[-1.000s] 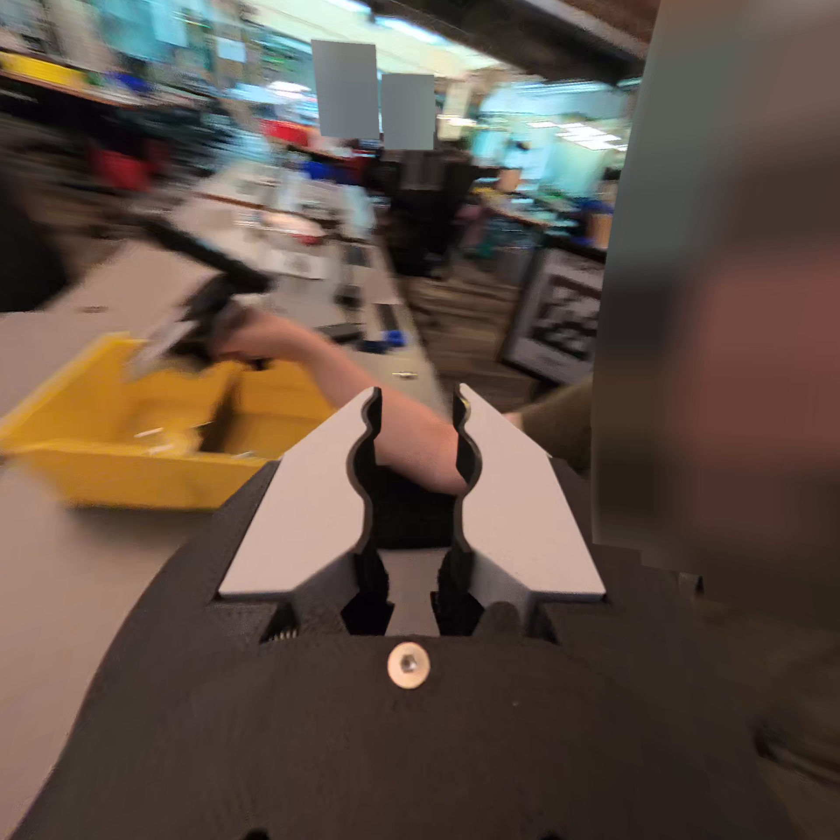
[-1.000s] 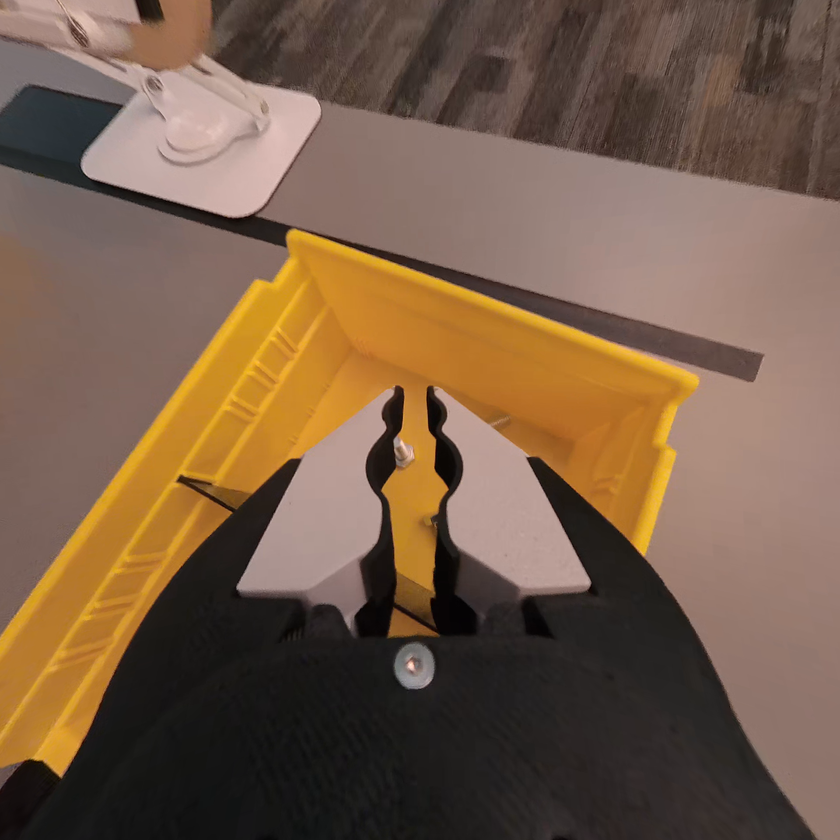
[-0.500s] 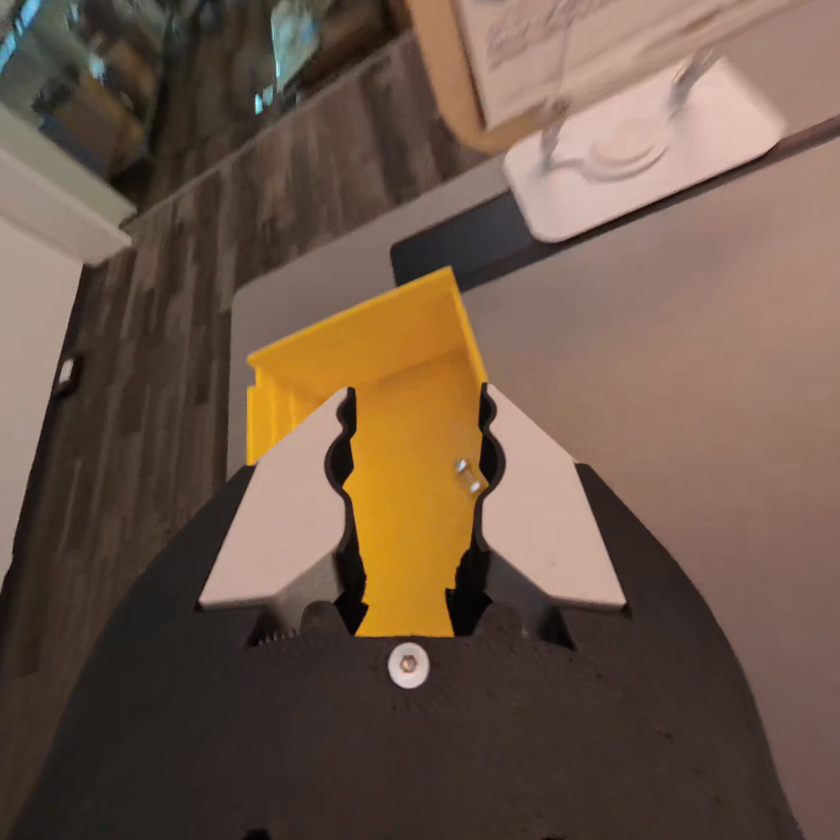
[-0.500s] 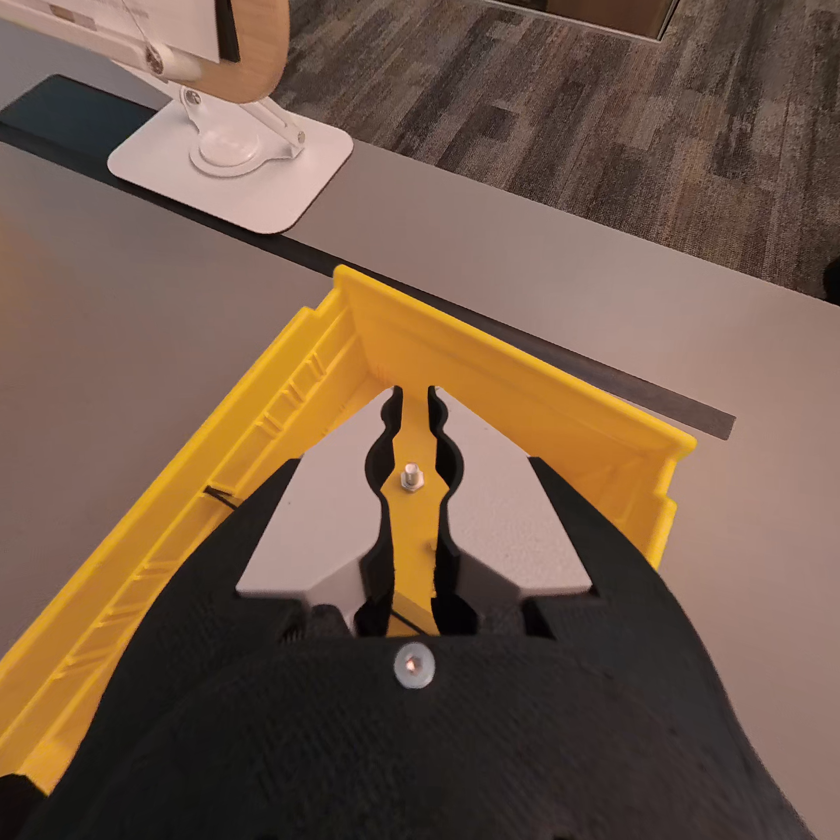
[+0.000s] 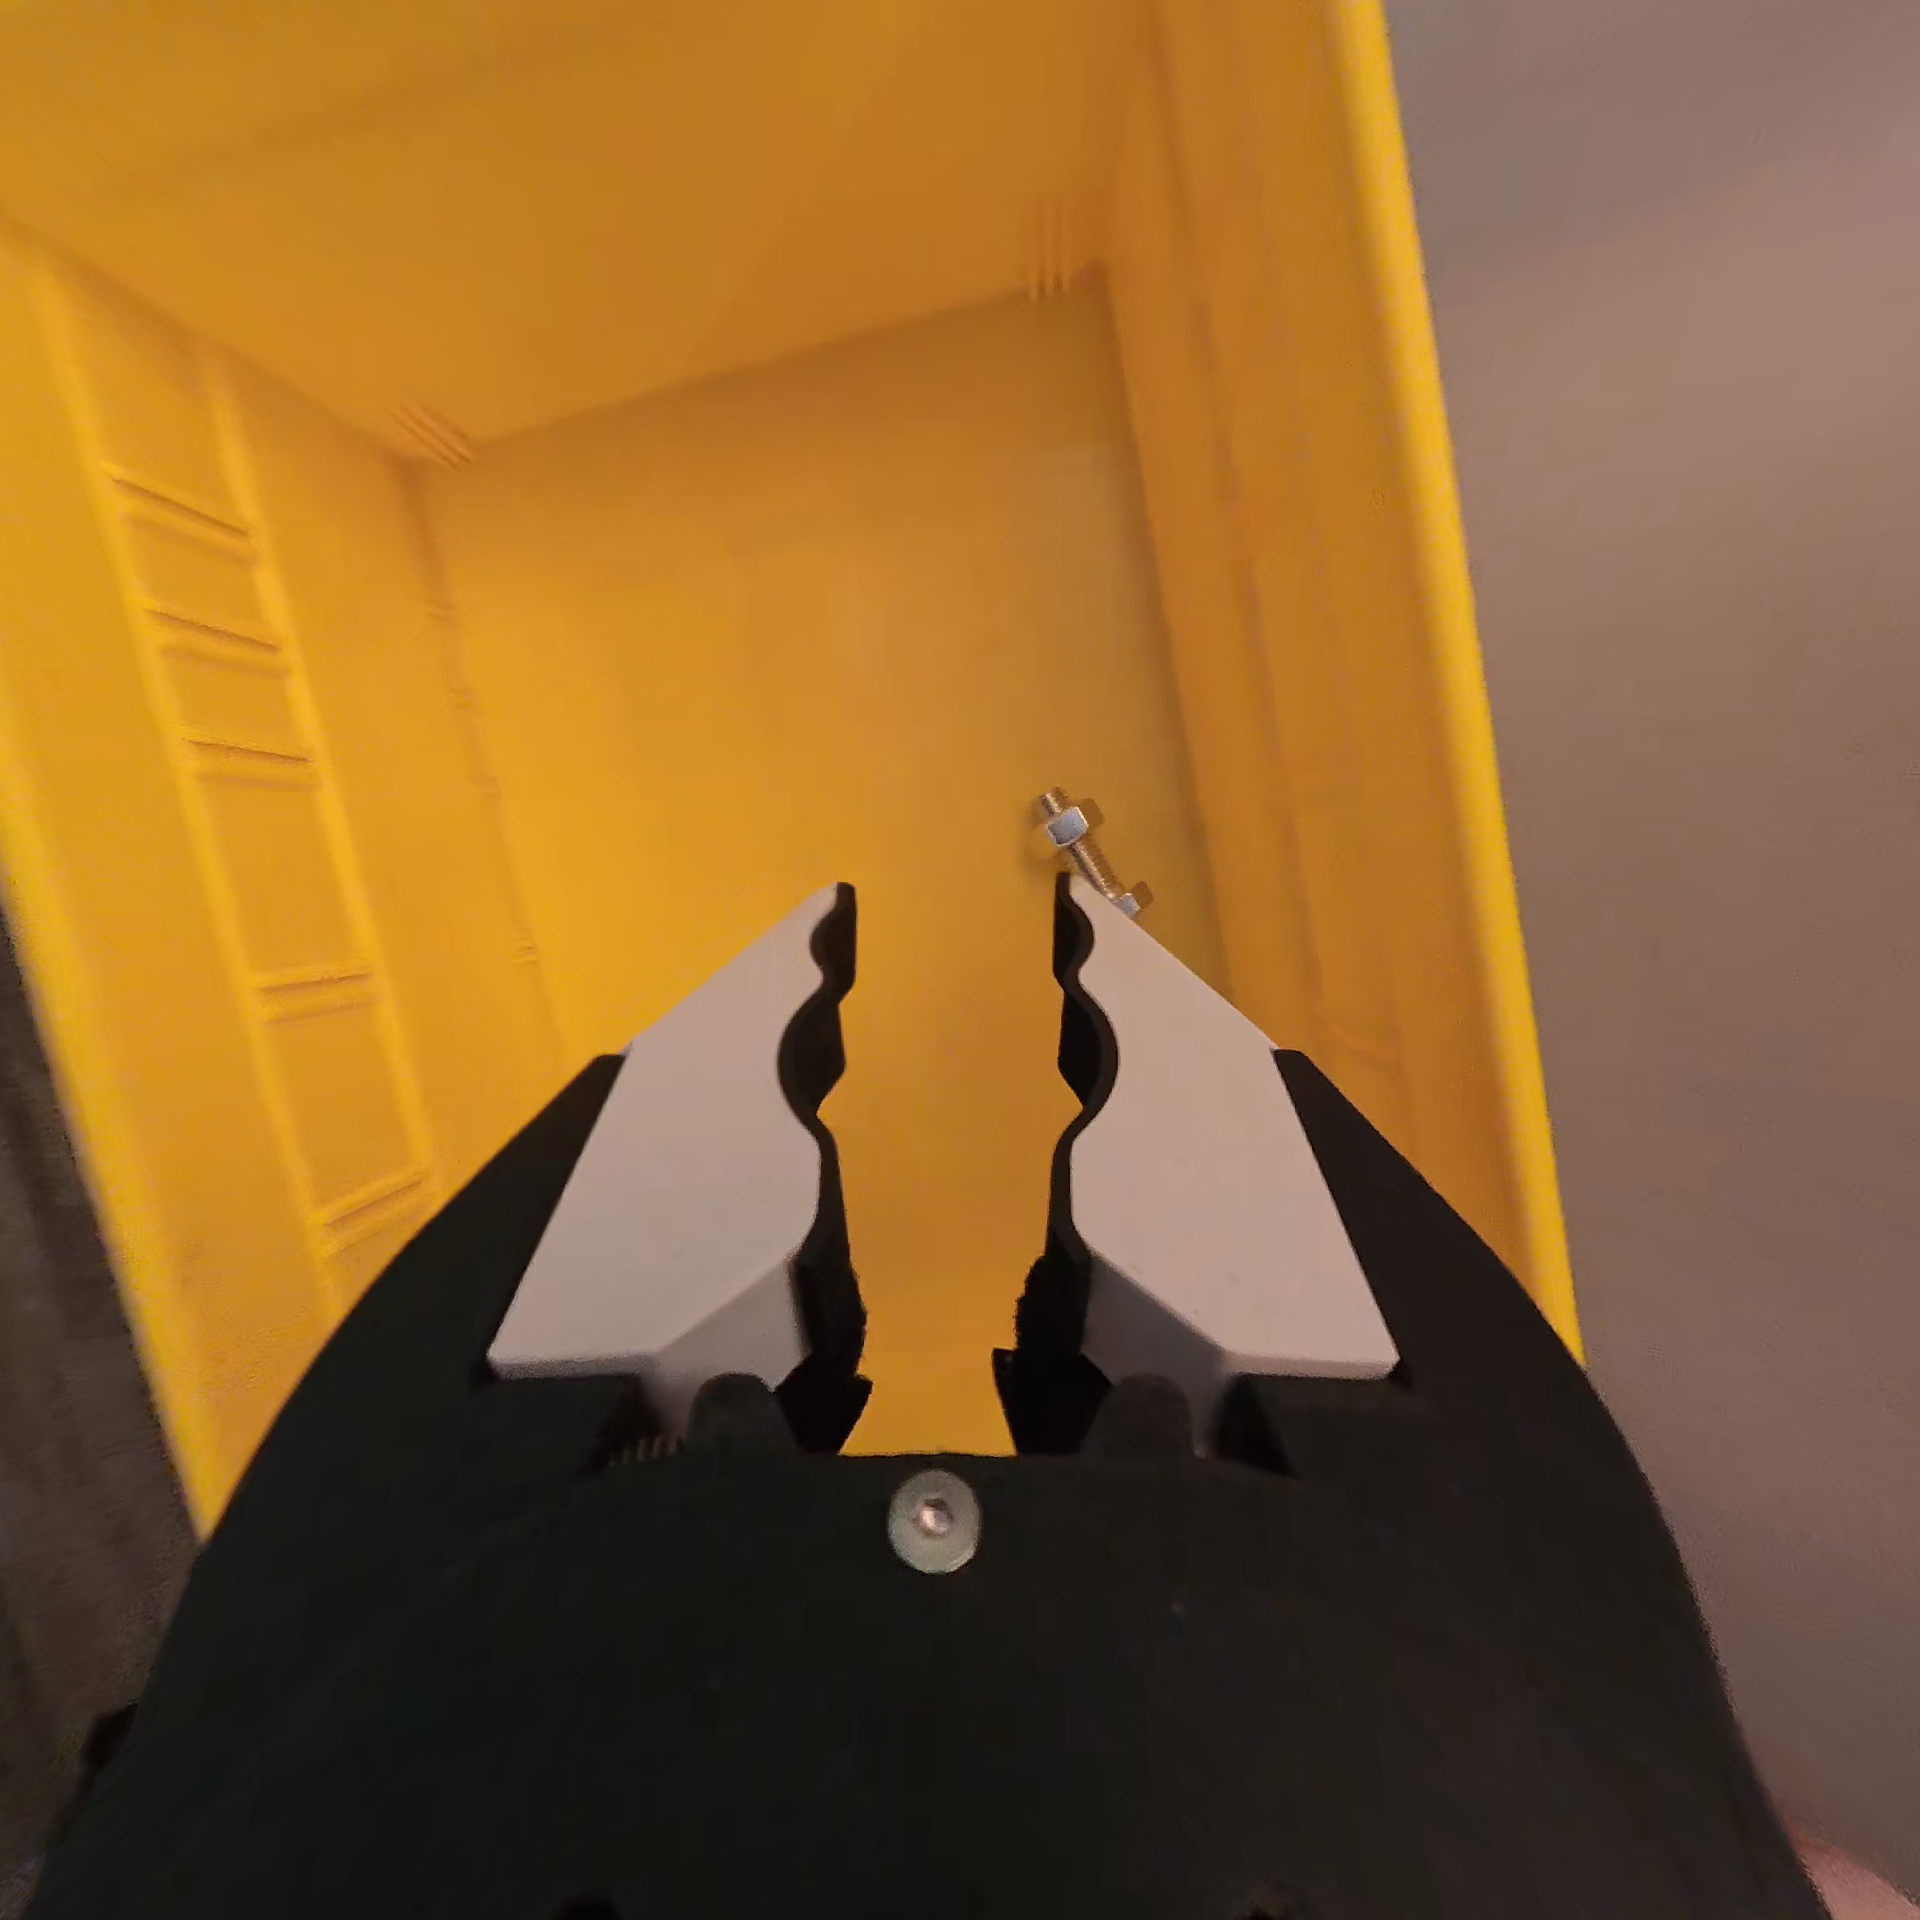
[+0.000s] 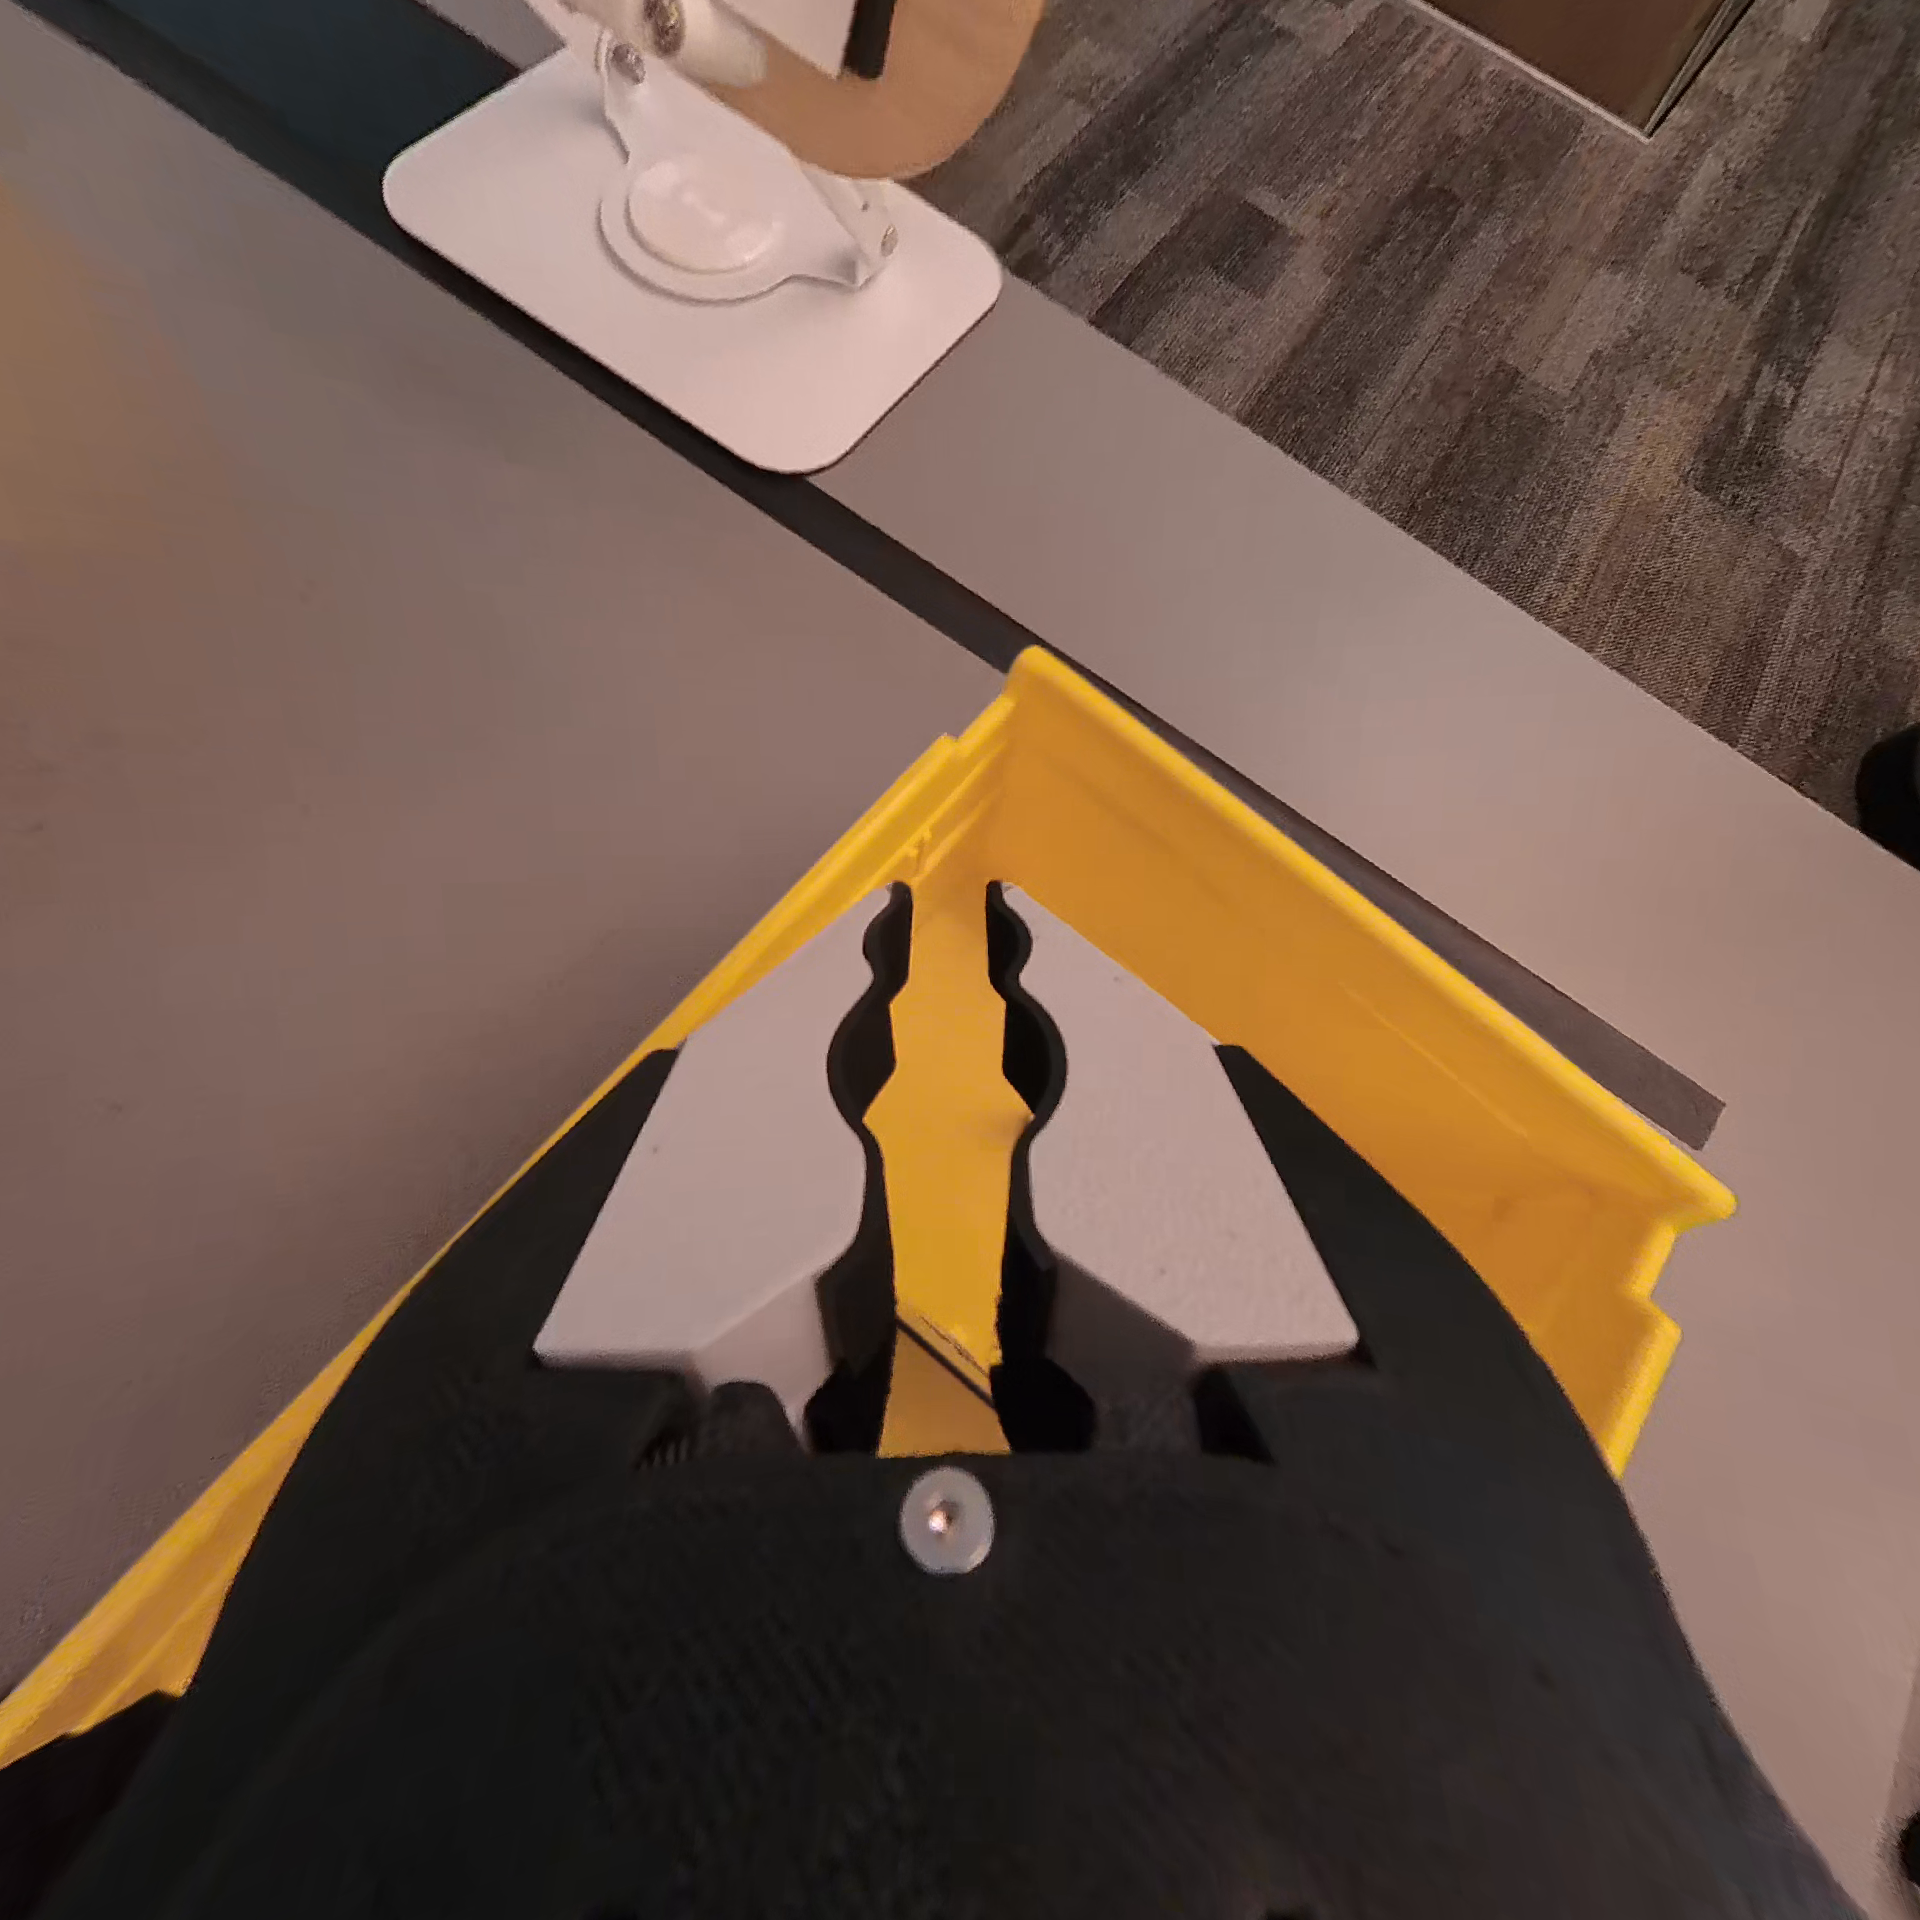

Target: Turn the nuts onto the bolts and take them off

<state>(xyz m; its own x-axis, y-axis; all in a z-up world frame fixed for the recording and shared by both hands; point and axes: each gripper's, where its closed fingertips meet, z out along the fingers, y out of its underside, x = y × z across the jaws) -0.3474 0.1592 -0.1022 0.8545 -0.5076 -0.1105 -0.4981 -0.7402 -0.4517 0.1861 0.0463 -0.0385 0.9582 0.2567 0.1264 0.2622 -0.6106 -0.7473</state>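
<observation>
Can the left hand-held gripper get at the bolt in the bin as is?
Probably yes. The left hand-held gripper is open inside the yellow bin; the bolt lies just off its right fingertip, near the wall, nothing between them.

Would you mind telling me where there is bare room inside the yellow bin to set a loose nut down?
The yellow bin floor is bare from its ribbed left wall across to the middle and up to the far wall. The tight spot is by the right wall, where the bolt with nuts lies just past the open left claw. The grey table beside the bin is also bare.
</observation>
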